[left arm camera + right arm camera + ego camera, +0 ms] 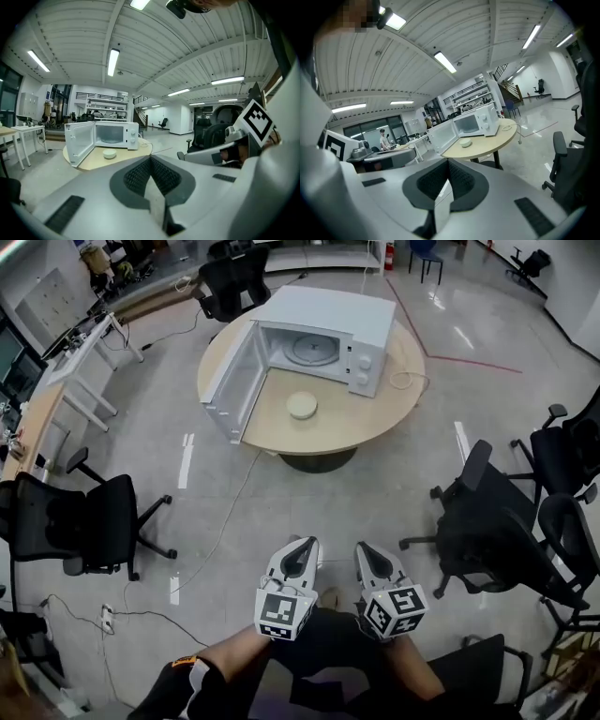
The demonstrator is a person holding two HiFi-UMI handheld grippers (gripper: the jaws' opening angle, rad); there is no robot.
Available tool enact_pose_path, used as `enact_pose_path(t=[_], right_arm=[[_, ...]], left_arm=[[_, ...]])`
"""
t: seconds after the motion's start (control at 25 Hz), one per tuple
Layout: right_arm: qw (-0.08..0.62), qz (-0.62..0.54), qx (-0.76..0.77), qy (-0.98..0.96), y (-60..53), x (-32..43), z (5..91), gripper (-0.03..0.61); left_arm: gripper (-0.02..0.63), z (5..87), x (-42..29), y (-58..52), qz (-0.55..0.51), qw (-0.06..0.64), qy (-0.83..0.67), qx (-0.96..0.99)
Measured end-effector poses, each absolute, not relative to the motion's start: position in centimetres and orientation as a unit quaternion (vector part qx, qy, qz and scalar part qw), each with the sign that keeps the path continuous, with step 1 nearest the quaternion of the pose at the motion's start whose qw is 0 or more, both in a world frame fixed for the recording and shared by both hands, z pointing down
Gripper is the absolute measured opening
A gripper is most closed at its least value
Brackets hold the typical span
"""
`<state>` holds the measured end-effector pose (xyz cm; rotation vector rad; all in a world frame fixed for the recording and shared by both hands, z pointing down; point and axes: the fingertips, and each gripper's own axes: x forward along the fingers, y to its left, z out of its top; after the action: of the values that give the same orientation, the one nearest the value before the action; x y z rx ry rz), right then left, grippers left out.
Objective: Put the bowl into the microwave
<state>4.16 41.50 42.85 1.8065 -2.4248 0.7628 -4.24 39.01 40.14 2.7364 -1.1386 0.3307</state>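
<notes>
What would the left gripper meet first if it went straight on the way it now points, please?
Probably the near edge of the round table, just right of the bowl; the floor before it looks free, though depth is unclear.

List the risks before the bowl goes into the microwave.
1. A cable trails across the floor toward the table: a tripping hazard.
2. The open door of the microwave stands at the table's edge and might get knocked.
3. Left tongs and right tongs are shut; unopened, they would likely shove the low bowl.
</notes>
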Motion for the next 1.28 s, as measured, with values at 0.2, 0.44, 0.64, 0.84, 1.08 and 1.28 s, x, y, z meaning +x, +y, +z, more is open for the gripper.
enact_pose_path(t=[0.2,0.44,0.64,0.84,1.08,1.28], right_arm=[[0.009,0.247,0.579,-0.777,39.1,3.9,43.0,0.015],[0.006,0.256,0.585,-0.769,36.1,4.3,43.2,0.015],[0.012,0.26,0.594,-0.761,32.6,4.8,43.3,0.015],[0.022,0.26,0.599,-0.757,29.2,4.8,43.0,0.015],[0.032,0.259,0.599,-0.757,25.3,4.4,42.8,0.015],[0.039,0.258,0.599,-0.757,22.5,3.8,42.3,0.015]], left_arm=[[0.043,40.6,-4.6,36.8,0.114,0.084,-0.384,0.912],[0.043,40.6,-4.2,33.5,0.115,0.087,-0.378,0.915],[0.043,40.7,-4.1,29.6,0.113,0.093,-0.375,0.916],[0.043,40.3,-3.9,25.9,0.107,0.096,-0.37,0.918],[0.043,39.9,-4.6,21.8,0.099,0.1,-0.376,0.916],[0.043,39.6,-5.2,19.1,0.096,0.104,-0.377,0.915]])
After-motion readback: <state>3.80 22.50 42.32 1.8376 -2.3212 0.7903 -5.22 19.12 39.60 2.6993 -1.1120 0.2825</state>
